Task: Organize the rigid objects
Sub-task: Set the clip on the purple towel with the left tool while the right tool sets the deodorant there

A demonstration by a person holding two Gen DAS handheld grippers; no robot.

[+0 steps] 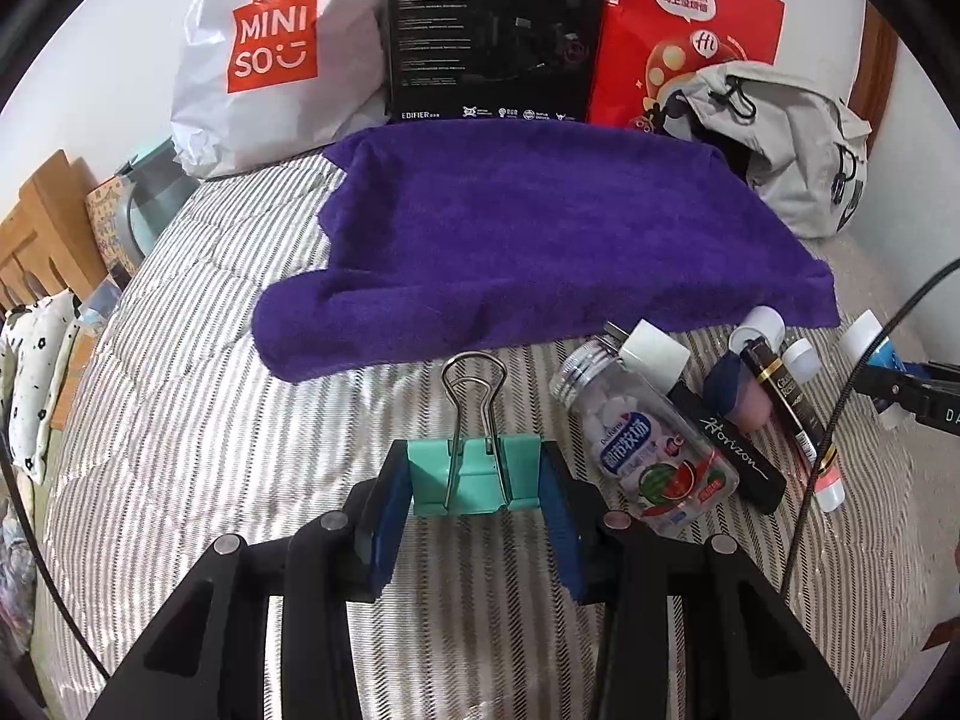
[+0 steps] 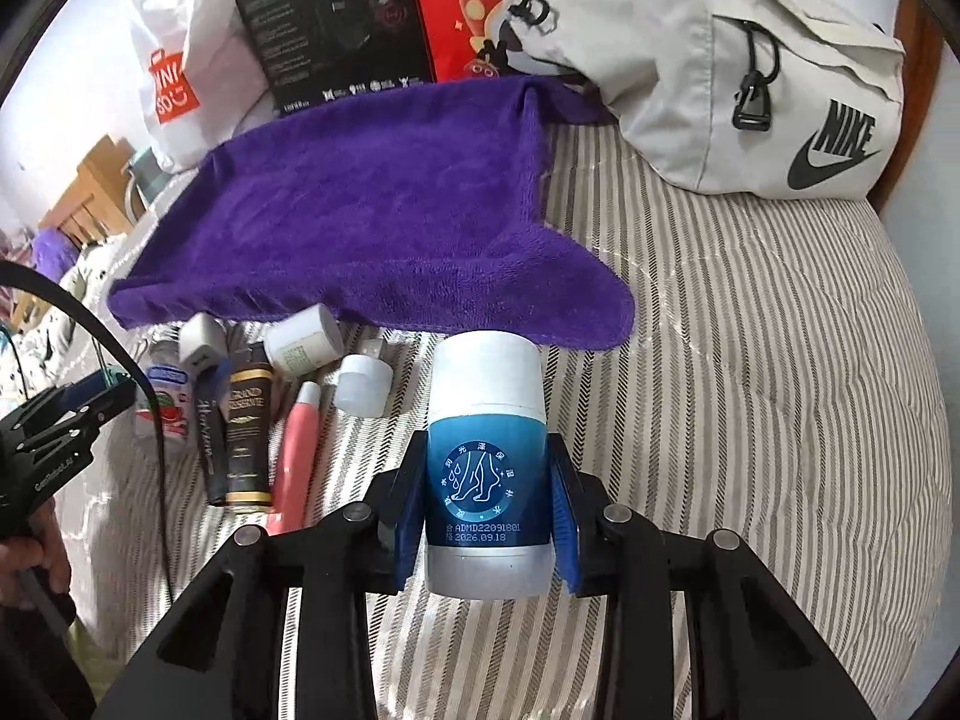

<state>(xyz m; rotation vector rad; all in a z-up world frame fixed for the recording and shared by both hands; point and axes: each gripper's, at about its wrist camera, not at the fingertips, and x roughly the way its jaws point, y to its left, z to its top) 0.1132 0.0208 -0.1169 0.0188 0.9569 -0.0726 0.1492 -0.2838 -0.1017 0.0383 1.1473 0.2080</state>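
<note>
The left tool (image 1: 477, 480) clamps a teal binder clip (image 1: 474, 471); the right tool (image 2: 487, 504) grips a blue-and-white bottle (image 2: 487, 462).

A teal binder clip (image 1: 474, 474), handles up, sat clamped between blue pads. A blue-and-white stick (image 2: 487, 468) stood upright, likewise gripped. Between them lay a candy bottle (image 1: 648, 444), tubes (image 2: 246, 438) and small white jars (image 2: 303, 341), near the purple towel (image 1: 522, 240).

Soft, even daylight, fairly bright; shadows faint. Glare on clear candy bottle (image 1: 651, 441). Strong fisheye bending, dark vignette at corners. Centre sharp, edges smeared. White wall (image 1: 120, 30) slightly overexposed.
</note>
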